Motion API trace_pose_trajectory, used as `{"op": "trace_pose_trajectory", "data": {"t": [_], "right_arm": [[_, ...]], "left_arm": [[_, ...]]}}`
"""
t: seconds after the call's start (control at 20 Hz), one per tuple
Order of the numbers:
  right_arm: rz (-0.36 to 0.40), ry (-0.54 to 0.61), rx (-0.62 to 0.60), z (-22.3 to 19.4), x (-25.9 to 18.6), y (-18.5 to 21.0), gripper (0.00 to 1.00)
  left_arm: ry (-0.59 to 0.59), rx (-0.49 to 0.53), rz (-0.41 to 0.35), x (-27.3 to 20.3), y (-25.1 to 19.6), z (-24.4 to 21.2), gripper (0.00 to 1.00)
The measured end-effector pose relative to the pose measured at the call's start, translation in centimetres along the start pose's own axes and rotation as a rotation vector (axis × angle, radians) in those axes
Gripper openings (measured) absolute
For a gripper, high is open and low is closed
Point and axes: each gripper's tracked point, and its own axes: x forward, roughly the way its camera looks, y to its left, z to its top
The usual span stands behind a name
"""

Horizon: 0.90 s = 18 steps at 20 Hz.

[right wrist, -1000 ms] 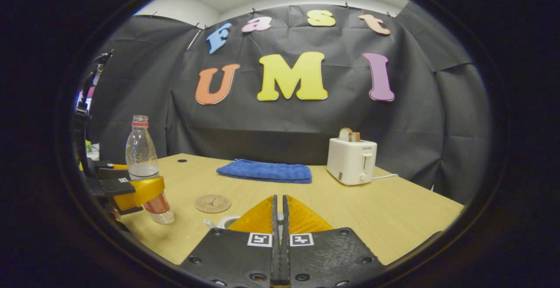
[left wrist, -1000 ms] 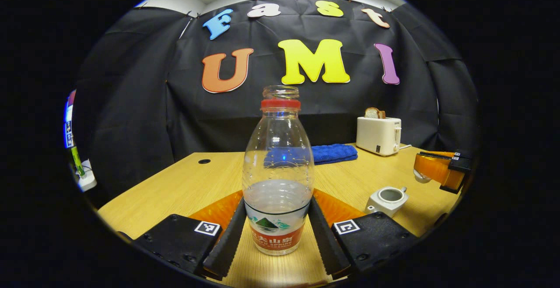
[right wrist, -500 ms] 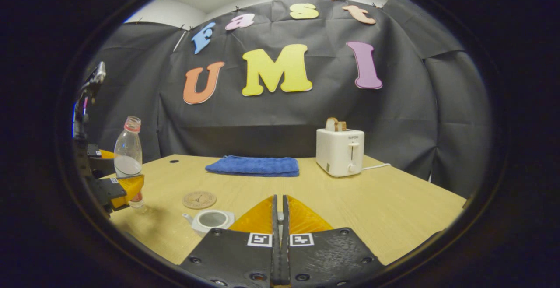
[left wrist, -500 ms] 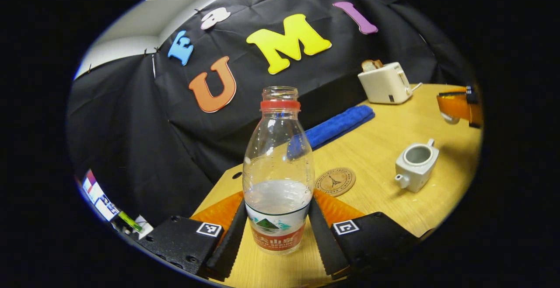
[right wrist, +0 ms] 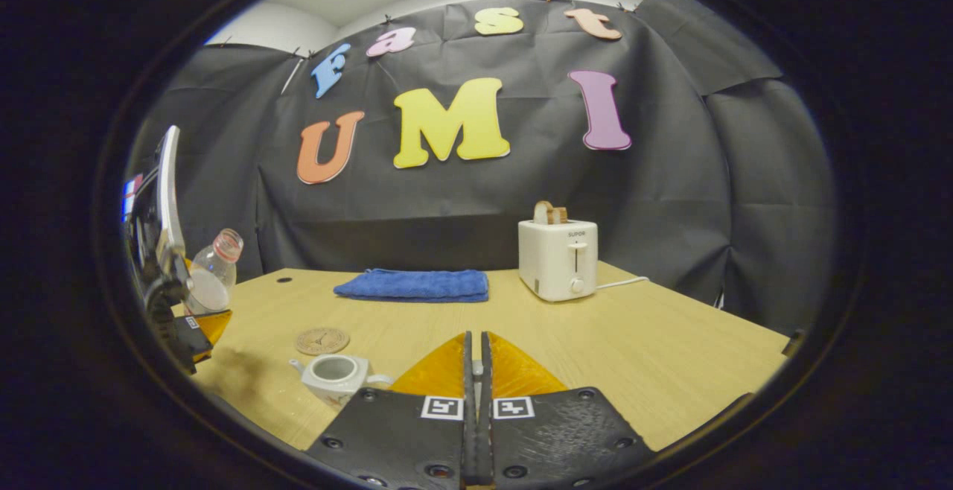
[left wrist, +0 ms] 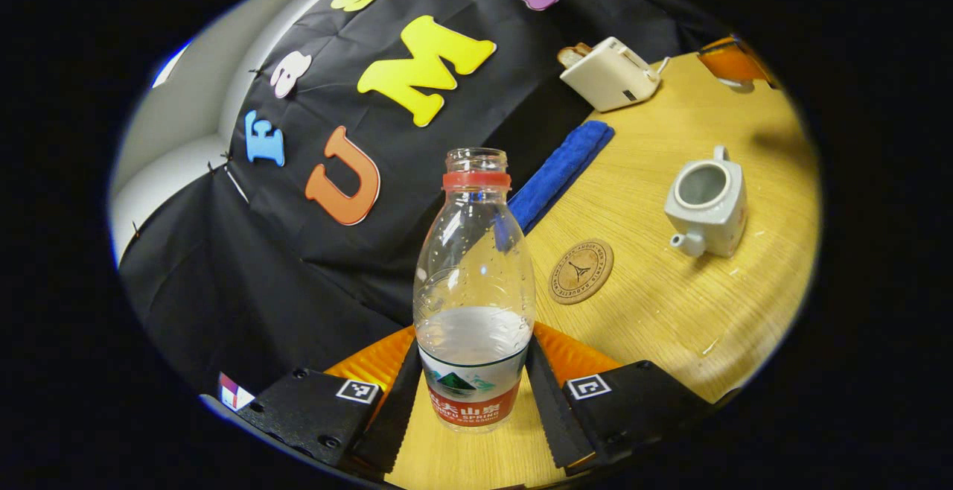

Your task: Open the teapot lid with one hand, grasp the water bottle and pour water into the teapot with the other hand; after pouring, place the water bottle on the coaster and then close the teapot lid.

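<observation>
Barely visible: lid between right gripper (right wrist: 474,371) fingers.

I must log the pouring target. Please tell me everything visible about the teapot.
The teapot is small, pale grey-white, apparently ceramic, with a squarish body, a short spout and a small handle opposite it. Its round top is open, with no lid on it. It stands upright on the wooden table, beside the round coaster but apart from it. Nothing touches it.
</observation>
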Motion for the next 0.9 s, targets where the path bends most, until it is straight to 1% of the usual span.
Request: {"op": "trace_pose_trajectory", "data": {"t": [0.1, 0.2, 0.3, 0.45, 0.6, 0.8, 0.9], "right_arm": [[0.002, -0.002, -0.005, 0.1, -0.1, -0.6, 0.0], [-0.014, -0.005, -0.025, 0.2, -0.1, -1.8, 0.0], [-0.01, 0.001, -0.001, 0.0, -0.2, -2.5, 0.0], [0.019, 0.024, 0.04, -0.7, -0.2, -2.7, 0.0], [0.012, 0.02, 0.036, -0.6, -0.2, -3.3, 0.0], [0.035, 0.015, 0.06, -0.5, -0.2, -2.7, 0.0], [0.034, 0.01, 0.038, -0.5, -0.2, -2.6, 0.0]], "left_arm": [[0.002, 0.091, -0.01, -0.4, -0.6, 0.3, 0.76], [0.002, 0.183, -0.019, -0.6, -1.2, 0.5, 0.76], [0.001, 0.259, -0.012, -0.8, -1.4, 0.8, 0.76], [0.007, 0.34, -0.014, -1.1, -2.0, 1.2, 0.76], [0.021, 0.429, -0.02, -1.2, -3.0, 1.3, 0.76], [0.04, 0.569, -0.013, -1.3, -3.5, 1.8, 0.76], [0.039, 0.635, -0.007, -1.3, -3.8, 2.2, 0.76]]}}
